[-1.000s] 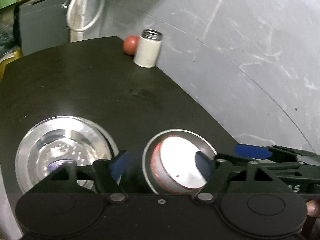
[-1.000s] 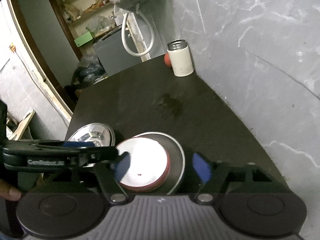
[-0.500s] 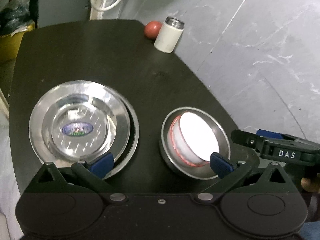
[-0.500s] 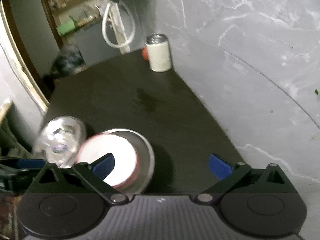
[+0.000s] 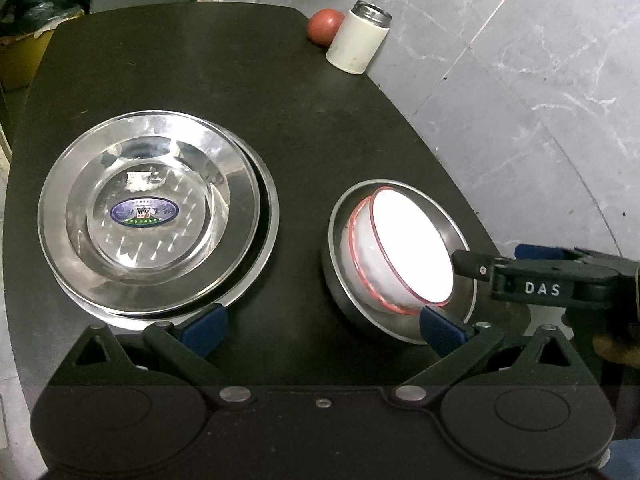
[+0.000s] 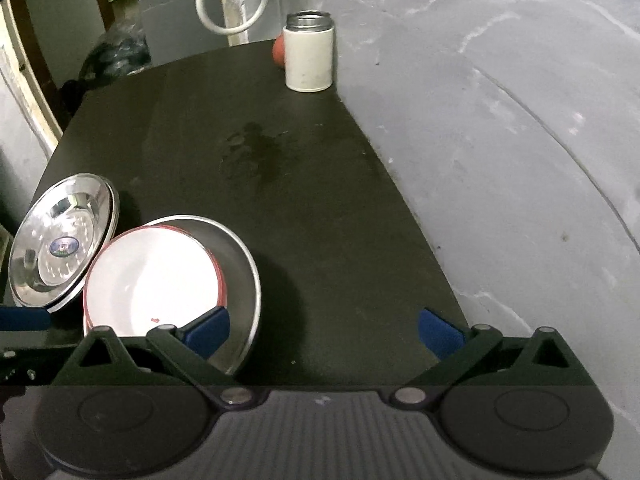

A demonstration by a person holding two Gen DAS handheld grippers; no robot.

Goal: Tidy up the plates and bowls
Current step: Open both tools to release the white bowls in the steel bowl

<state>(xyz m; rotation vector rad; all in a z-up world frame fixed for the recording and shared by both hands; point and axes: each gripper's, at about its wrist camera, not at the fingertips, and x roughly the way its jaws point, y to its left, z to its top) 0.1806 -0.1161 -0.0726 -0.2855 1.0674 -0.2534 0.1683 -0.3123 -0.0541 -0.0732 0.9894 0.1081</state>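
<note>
- My left claw (image 5: 320, 326) hangs over the near edge of the dark rounded table (image 5: 192, 72), fingers spread wide, nothing in it.
- My right claw (image 6: 324, 326) is spread wide too and empty; one blue pad sits just in front of the steel bowl's rim, the other over bare table.
- Step in hand, I judge: both stacks look set, so I check them and stand off, or go for a tidier nest.
- Task things: shiny round steel plates (image 5: 150, 208) stacked on the left, top one sitting off-centre on the one below.
- On the right, a white bowl w/ red rim (image 5: 400, 248) sits tilted inside a round steel bowl (image 5: 464, 298).
- To do it well: come in low, pinch only the white rim, level it, let go slow; steel is slick and would slide on the table.
- Don't bump the plate stack w/ the left pad.
- Count: 2 steel plates, 1 steel bowl, and at least 1 white bowl; a second red line hints at a 2nd nested one, can't tell.
- Far corner: 1 white cylindrical flask w/ metal neck (image 5: 356, 38), 1 red round fruit (image 5: 322, 28) just beside it, well apart from the dishes.
</note>
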